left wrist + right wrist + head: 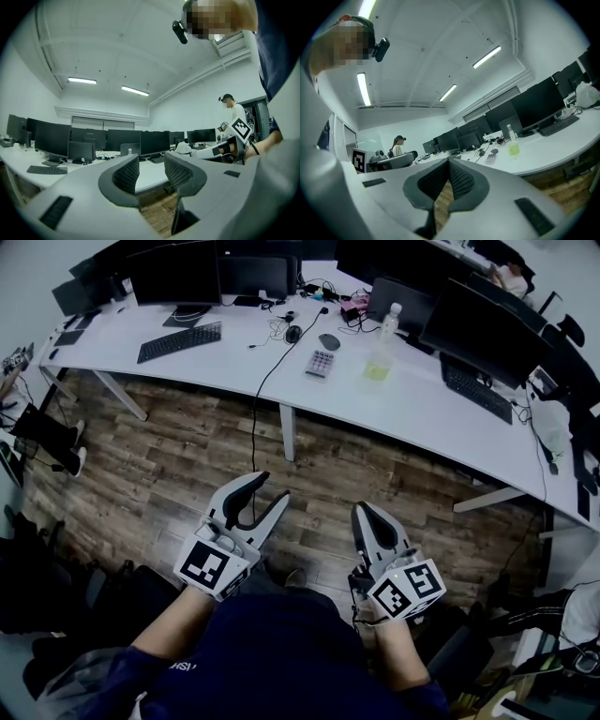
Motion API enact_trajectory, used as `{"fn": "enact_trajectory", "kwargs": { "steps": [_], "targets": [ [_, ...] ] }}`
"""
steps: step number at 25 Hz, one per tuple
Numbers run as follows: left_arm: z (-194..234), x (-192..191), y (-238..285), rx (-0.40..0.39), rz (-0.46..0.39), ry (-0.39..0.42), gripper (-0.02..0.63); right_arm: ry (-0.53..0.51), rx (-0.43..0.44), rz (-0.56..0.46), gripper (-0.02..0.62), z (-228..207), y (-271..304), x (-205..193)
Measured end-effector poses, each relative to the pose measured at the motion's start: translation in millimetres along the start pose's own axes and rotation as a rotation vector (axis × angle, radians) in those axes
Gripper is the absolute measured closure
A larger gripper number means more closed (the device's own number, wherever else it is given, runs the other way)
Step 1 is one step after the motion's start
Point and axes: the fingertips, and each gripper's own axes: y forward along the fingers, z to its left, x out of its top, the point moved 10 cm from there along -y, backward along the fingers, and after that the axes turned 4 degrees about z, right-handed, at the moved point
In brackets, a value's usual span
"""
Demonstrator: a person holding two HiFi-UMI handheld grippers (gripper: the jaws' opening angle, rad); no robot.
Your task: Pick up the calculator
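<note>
Left gripper (270,488) is hovering with jaws open and empty, right gripper (362,511) with jaws closed; calculator (320,364) is lying on the counter (422,413), well apart.

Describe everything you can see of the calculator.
The calculator is a small, pale, rectangular slab with a grid of keys, some looking pinkish; its display is too small to make out. It lies flat, keys up, on the white desk, just nearer the person than a dark mouse and left of a clear bottle. Only the desk touches it.
</note>
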Motion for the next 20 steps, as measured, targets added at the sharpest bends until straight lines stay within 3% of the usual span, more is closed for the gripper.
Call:
{"fn": "enact_trajectory", "kwargs": {
  "steps": [11,20],
  "targets": [
    [6,2,22,0.035,0.003,-0.006,0.422,0.006,0.014,-0.002,0.592,-25,10,7],
    [28,-4,54,0.009,0.007,-0.013,0.422,0.003,-0.007,0.009,0.592,-47,35,15]
  ]
}}
